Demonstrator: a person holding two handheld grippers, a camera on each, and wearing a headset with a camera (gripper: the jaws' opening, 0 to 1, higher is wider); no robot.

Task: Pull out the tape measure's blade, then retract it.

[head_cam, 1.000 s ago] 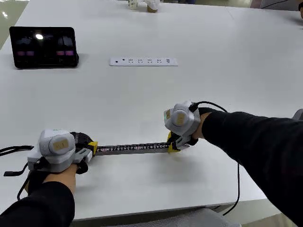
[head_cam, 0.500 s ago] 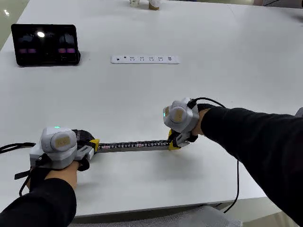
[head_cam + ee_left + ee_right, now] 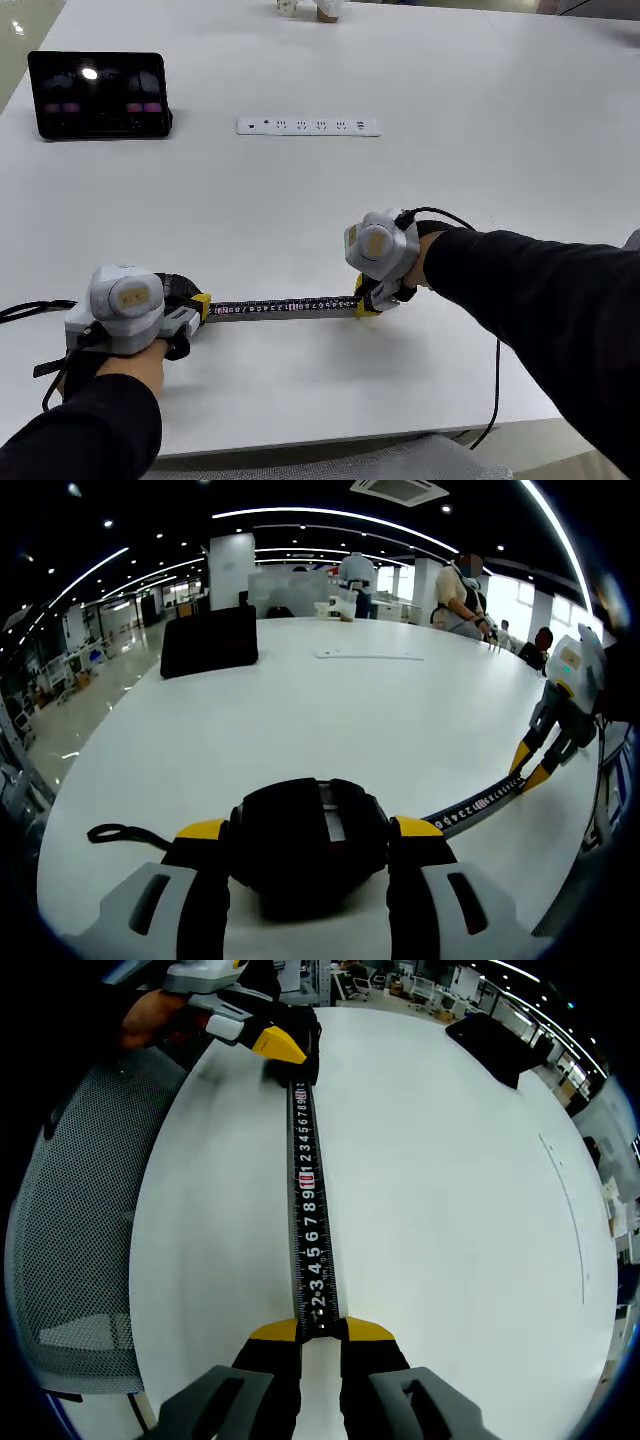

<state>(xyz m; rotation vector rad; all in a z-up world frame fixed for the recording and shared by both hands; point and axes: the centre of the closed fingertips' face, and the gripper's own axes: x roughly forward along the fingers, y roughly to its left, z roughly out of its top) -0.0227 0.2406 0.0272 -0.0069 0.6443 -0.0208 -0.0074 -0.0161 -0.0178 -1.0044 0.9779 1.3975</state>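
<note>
Now you are at the end of the pull, I judge: the blade [image 3: 285, 308] lies flat on the table [image 3: 420, 170], stretched between both tongs. Your left tongs [image 3: 188, 322] are clenched on the case [image 3: 310, 825], a rounded black shell that looks rubbery. Your right tongs [image 3: 320, 1332] pinch the blade's tip. It is a thin, dark strip with white numerals; the table is smooth and white. Next, walk the tip back toward the case slowly, since a sprung blade can snap home.
</note>
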